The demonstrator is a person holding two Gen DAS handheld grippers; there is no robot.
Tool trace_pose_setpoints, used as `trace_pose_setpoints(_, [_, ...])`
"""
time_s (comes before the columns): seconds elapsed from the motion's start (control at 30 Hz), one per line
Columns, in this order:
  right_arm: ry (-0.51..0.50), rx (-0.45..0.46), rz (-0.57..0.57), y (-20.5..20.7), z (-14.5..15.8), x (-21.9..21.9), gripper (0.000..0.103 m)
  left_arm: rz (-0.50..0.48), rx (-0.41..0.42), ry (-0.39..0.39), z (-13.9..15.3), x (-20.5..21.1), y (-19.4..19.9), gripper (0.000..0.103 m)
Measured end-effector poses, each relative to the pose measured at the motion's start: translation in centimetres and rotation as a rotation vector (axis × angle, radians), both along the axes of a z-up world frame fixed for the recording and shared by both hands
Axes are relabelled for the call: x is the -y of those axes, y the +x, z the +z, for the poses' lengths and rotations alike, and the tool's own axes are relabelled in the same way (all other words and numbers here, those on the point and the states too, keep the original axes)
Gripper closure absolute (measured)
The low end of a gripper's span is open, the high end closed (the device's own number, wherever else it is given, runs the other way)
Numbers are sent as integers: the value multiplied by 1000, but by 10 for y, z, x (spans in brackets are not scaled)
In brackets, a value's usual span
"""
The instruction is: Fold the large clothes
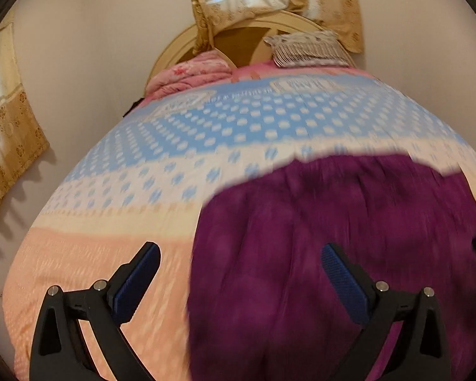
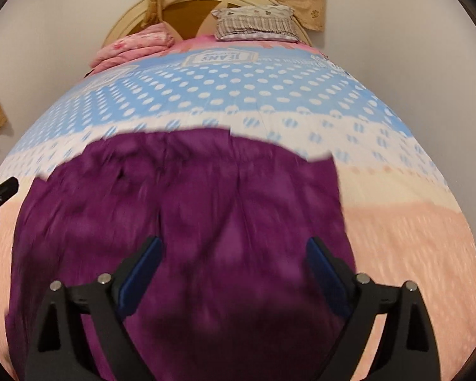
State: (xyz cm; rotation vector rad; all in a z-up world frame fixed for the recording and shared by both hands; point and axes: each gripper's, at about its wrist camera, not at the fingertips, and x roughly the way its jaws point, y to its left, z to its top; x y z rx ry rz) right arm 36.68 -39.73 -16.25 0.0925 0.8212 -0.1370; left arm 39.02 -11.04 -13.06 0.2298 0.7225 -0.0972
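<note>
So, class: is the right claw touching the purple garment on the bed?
Apart. The right wrist view shows the right claw open above the purple garment, blue pads clear of the cloth.

One purple garment (image 2: 181, 222) – one pillow (image 2: 257, 23) – one pink quilt (image 2: 133, 47).

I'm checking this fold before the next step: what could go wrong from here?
1. Both the left gripper and right gripper are open and empty, so the next grab may pinch the patterned bedspread along with the purple garment.
2. The garment's creased far edge could fold in crooked.
</note>
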Motion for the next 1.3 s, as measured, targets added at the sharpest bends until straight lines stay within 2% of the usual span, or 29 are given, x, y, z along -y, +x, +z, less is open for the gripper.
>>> trace_pose_setpoints(0.2, [7, 26, -45, -97, -10, 6, 9, 37, -47, -23, -34, -62, -103, 1])
trace_pose_setpoints(0.4, [21, 4, -99, -172, -26, 8, 7, 51, -122, -72, -61, -94, -174, 1])
trace_pose_setpoints(0.5, [41, -13, -105, -202, -37, 5, 7, 37, -114, -25, -70, -95, -198, 1])
trace_pose_setpoints(0.63, [56, -21, -129, -237, -45, 2, 8, 40, -167, -43, -83, -101, -218, 1])
trace_pose_setpoints(0.73, [118, -42, -133, -256, -53, 0, 8, 39, -165, -58, -86, -103, -233, 2])
trace_pose_setpoints(0.83, [140, -60, -108, -265, -61, -5, 8, 6, -174, -65, -84, -97, -239, 2])
trace_pose_setpoints(0.93, [191, -105, -89, -265, -72, -9, 20, -36, -206, -85, -89, -88, -248, 2])
trace_pose_setpoints(1.0, [209, -134, -61, -262, -81, -16, 31, -63, -213, -78, -92, -83, -253, 2])
trace_pose_setpoints(1.03, [205, -137, -53, -260, -84, -19, 33, -68, -216, -80, -93, -82, -253, 4])
trace_pose_setpoints(1.1, [220, -132, -44, -259, -88, -19, 42, -77, -230, -99, -93, -83, -252, 21])
trace_pose_setpoints(1.13, [238, -128, -33, -258, -89, -18, 48, -100, -251, -130, -93, -84, -251, 38])
trace_pose_setpoints(1.17, [249, -121, -21, -258, -88, -18, 68, -122, -266, -157, -93, -84, -251, 56])
trace_pose_setpoints(1.2, [257, -112, -8, -260, -86, -20, 85, -130, -263, -160, -91, -84, -253, 64])
trace_pose_setpoints(1.23, [260, -103, 2, -261, -84, -21, 88, -137, -238, -142, -86, -82, -256, 84])
trace_pose_setpoints(1.27, [254, -89, 17, -263, -80, -24, 92, -143, -223, -125, -83, -80, -258, 95])
trace_pose_setpoints(1.3, [250, -76, 28, -265, -76, -27, 93, -152, -207, -112, -78, -79, -260, 97])
